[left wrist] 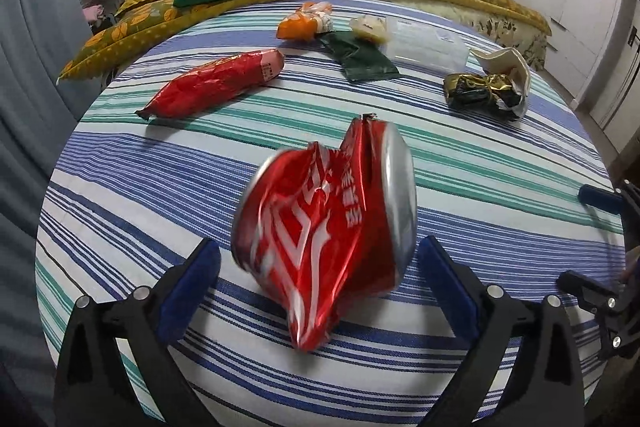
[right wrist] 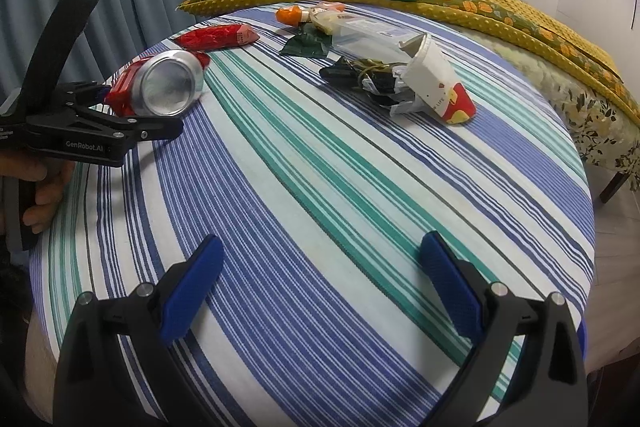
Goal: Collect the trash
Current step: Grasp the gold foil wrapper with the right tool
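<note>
While the left gripper [left wrist: 318, 267] spreads its blue pads wide around the crushed red soda can [left wrist: 324, 227], neither pad touches it, and the can lies on the striped tablecloth [left wrist: 500, 163]. Right gripper [right wrist: 320, 281] hangs wide open, holding nothing. Beyond: red snack wrapper [left wrist: 216, 85], green packet [left wrist: 360, 57], crumpled paper cup [right wrist: 434, 83].

Glossy crumpled metal can [left wrist: 324, 227], matt woven striped cloth [right wrist: 320, 195], shiny foil wrapper [left wrist: 212, 85].

"GenRobot.AI" on the left claw [right wrist: 100, 99]; "LIFE" on the paper cup [right wrist: 434, 79].
</note>
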{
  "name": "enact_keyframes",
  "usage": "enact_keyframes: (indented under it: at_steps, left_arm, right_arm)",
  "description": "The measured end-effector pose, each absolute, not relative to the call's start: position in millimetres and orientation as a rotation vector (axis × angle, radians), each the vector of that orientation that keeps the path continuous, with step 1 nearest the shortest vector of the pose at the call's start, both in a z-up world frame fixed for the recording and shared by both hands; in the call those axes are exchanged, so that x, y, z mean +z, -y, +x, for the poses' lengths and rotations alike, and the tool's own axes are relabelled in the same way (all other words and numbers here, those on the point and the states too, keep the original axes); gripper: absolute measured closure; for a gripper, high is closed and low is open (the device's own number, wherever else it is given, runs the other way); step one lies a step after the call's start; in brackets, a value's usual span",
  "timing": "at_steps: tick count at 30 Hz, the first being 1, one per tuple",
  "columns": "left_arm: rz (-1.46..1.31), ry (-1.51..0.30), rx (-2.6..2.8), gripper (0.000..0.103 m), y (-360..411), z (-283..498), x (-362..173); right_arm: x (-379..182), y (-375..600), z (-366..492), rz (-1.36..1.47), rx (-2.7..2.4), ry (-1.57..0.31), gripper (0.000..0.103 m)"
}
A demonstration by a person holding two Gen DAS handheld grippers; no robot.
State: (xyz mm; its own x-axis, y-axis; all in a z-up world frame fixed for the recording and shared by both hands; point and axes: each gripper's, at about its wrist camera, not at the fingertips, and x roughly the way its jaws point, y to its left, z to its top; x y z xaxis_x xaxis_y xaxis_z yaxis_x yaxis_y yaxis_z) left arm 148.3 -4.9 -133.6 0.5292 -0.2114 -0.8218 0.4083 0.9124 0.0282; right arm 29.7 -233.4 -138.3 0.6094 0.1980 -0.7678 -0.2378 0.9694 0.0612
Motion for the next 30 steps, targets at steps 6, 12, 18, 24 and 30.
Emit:
enact_keyframes:
  at_steps: [6, 12, 18, 24, 30]
  left_arm:
    - [0.229, -0.945, -0.372, 0.005, 4, 149, -134]
    - [0.226, -0.947, -0.373, 0.005, 4, 149, -134]
    - [0.226, -0.947, -0.373, 0.004, 4, 150, -134]
    - [0.226, -0.947, -0.373, 0.004, 4, 150, -134]
    - [0.226, -0.947, -0.373, 0.004, 4, 150, -134]
  right_arm:
    - [-135, 261, 44, -0.019, 0.168, -0.919, 0.007]
    - [-135, 299, 96, -0.003, 0.053, -0.972, 0.007]
    - [-138, 333, 151, 0.042, -0.096, -0.957, 0.008]
    - [-134, 332, 172, 0.179, 0.001, -0.914, 0.008]
    - [-125, 285, 146, 0.059, 0.252, -0.946, 0.008]
